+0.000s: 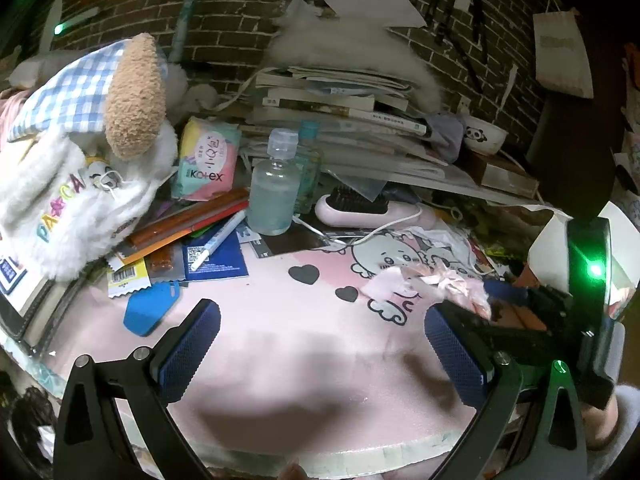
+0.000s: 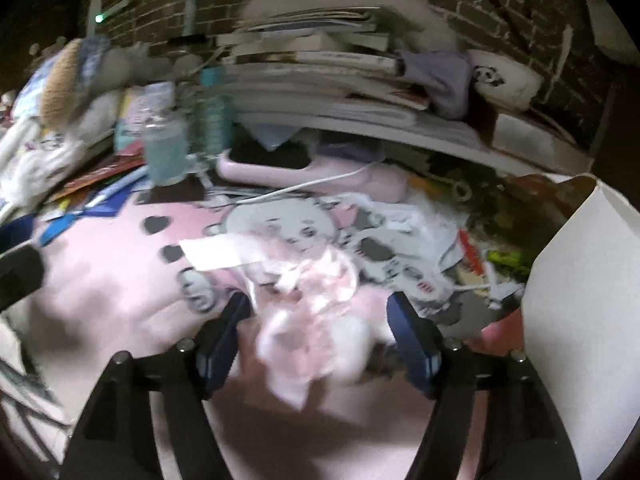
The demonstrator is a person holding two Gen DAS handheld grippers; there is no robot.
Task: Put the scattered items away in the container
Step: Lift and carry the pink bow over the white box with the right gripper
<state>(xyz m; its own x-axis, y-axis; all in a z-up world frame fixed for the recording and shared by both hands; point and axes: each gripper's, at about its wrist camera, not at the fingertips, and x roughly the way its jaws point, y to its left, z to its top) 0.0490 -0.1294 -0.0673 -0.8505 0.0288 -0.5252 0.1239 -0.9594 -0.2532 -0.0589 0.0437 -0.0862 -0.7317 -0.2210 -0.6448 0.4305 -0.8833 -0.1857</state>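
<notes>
Two grippers work a cluttered pink mat point(image 1: 280, 320): the right gripper point(image 2: 320, 332), half open, brackets crumpled pink wrappers point(image 2: 312, 320) and should pinch before lifting toward the white box point(image 2: 580, 320); the left gripper point(image 1: 320, 344) hangs wide open, empty.

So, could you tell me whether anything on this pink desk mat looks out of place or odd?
Yes: a crumpled pale pink wrapper lies between the right gripper fingers, loose on the pink cartoon mat. At the mat's far left edge, a white pen, orange strips and blue cards lie in a jumble.
</notes>
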